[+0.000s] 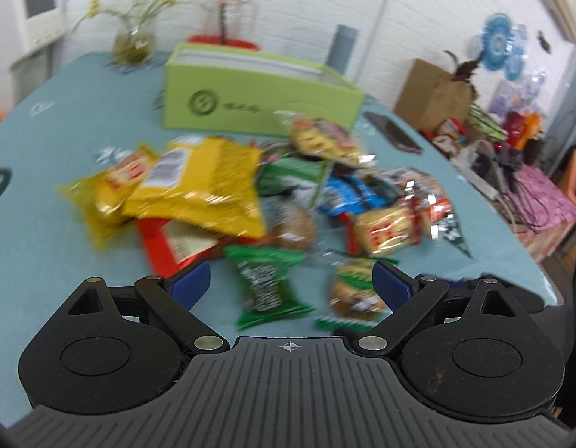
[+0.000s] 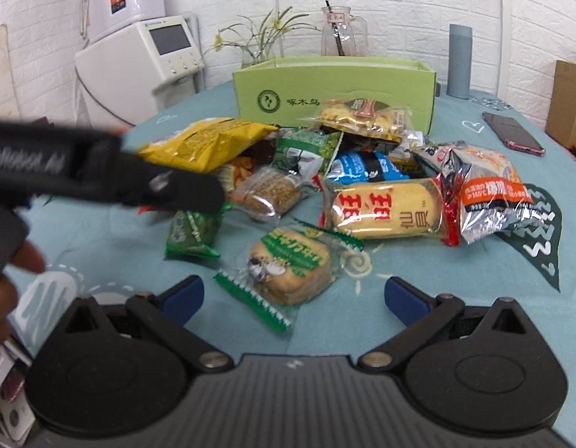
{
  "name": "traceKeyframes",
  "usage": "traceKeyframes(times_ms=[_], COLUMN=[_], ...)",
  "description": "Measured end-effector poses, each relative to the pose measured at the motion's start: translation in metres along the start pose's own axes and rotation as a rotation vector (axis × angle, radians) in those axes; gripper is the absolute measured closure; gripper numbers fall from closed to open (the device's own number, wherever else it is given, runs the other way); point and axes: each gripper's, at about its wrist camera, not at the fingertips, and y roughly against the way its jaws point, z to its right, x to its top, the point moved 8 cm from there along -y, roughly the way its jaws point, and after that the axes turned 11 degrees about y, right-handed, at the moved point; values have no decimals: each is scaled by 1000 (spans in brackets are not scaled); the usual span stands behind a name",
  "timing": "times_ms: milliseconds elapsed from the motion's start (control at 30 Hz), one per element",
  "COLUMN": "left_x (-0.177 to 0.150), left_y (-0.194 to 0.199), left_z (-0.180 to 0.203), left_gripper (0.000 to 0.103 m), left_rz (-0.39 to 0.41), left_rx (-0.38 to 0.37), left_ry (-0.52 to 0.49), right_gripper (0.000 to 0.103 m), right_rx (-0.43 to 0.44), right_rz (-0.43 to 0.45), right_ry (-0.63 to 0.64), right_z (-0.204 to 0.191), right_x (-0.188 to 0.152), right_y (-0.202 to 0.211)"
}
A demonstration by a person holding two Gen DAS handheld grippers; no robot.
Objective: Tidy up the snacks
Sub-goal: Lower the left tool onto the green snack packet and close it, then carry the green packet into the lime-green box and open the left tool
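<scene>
Both tools spread, empty. R tool (image 2: 292, 296) just short of green biscuit pack (image 2: 288, 267); L tool (image 1: 291, 282) facing small green pack (image 1: 263, 285) on counter (image 1: 64, 119).

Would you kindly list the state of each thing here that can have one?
Left tongs: open, holding nothing.
Right tongs: open, holding nothing.
Green cardboard box: lid off, upright.
Yellow chip bag: sealed, lying flat.
Green-wrapped biscuit: sealed, lying on the tablecloth.
Phone: screen dark.

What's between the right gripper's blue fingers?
In the right wrist view, a green-wrapped cookie packet lies on the teal tablecloth ahead of the open right gripper, roughly between its fingers.
</scene>
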Motion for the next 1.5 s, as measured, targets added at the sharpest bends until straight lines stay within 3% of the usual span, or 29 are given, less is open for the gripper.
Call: traceKeyframes(times_ms=[100,233,500,633,700,833,967,1000,1033,1067,1333,1500], left_x=[1,0,-10,-9,-6,-7,-14,-15,-16,-17,-17,23], left_y=[-7,-19,-27,-18,-16,-21,-29,-30,-30,-29,-3,7], left_z=[-14,-9,-21,-31,-27,-13,-15,-14,-14,-12,0,18], left_gripper=[21,27,63,59,46,40,57,75,88,91,93,93], left_rz=[-16,-30,-58,-50,-38,-34,-30,-22,-15,-14,-87,-49], left_rx=[15,-3,20,34,16,17,45,63,84,87,-122,-224], left_ry=[59,35,10,30,34,-41,-98,-126,-162,-182,-124,-105], right_gripper=[0,1,0,0,0,1,7,15,36,36,37,37], right_rx=[-33,-41,-135,-121,-97,-100,-120,-123,-115,-100,101,96], right_rz=[-22,-41,-93,-81,-47,-60,-64,-53,-37,-43,5,77], right_ry=[-42,-47,-41,-68,-57,-35,-28,-13,-2,-8,-88,-58], right_z=[6,5,31,31,22,14,16,14,12,11,-3,11], right_x=[4,6,-9,-10,-1,3,-5,-5,-2,0,9,43], right_y=[-9,-17,-6,7,7,-6,-7,-7,-5,-4,21,27])
